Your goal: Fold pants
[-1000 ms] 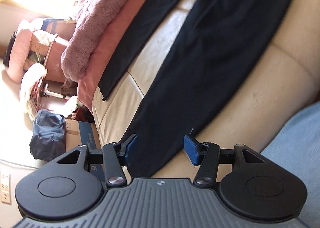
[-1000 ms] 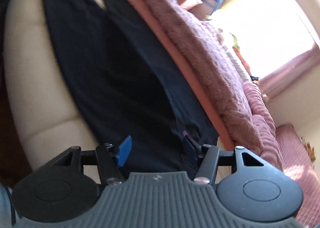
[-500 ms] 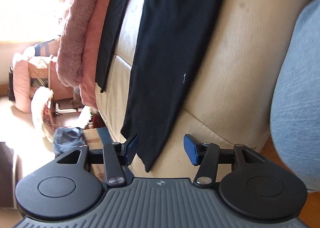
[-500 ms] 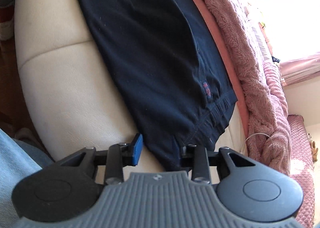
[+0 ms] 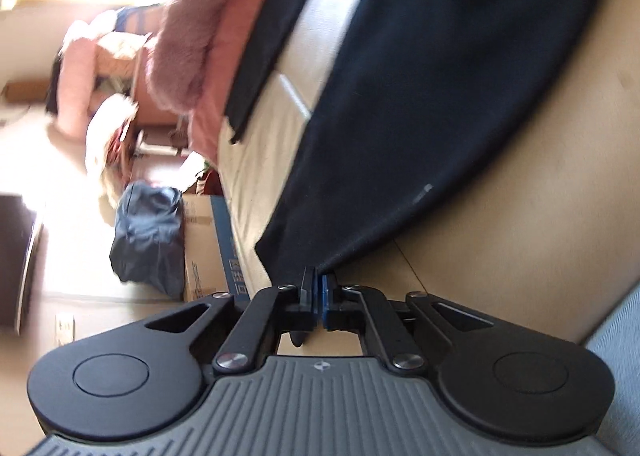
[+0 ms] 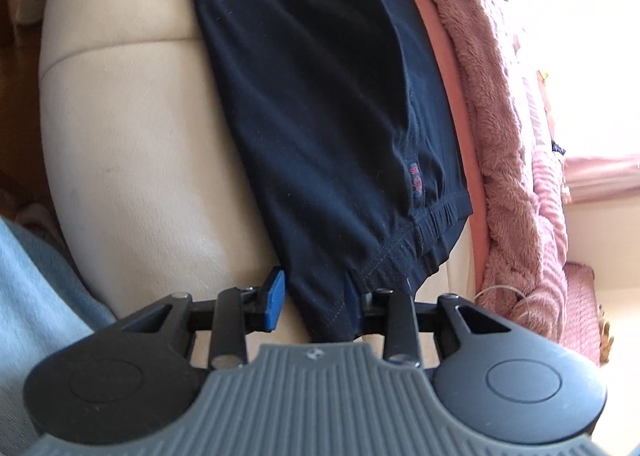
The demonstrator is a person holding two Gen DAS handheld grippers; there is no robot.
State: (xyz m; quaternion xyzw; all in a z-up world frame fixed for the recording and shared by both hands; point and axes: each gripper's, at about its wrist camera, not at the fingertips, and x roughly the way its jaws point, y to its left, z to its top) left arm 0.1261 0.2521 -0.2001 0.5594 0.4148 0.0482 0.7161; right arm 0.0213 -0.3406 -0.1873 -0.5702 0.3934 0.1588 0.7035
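Black pants (image 5: 420,104) lie spread along a cream leather sofa seat (image 5: 540,176). In the left wrist view my left gripper (image 5: 318,288) is shut on the hem of the nearer pant leg. The other leg (image 5: 276,28) runs along the sofa back. In the right wrist view the waistband end of the pants (image 6: 400,248) lies between the open fingers of my right gripper (image 6: 314,300). Its left blue pad (image 6: 274,298) stands clear of the cloth; the right pad is partly hidden behind the fabric.
A pink fluffy blanket (image 6: 504,128) and a salmon cover (image 5: 228,68) lie along the sofa back. Beyond the sofa end are a dark bag (image 5: 148,232), a cardboard box (image 5: 204,244) and clutter. Light blue cloth (image 6: 36,296) shows at the near edge.
My left gripper has closed on the pant leg hem. My right gripper has moved to the waistband end, with its fingers now on either side of the cloth.
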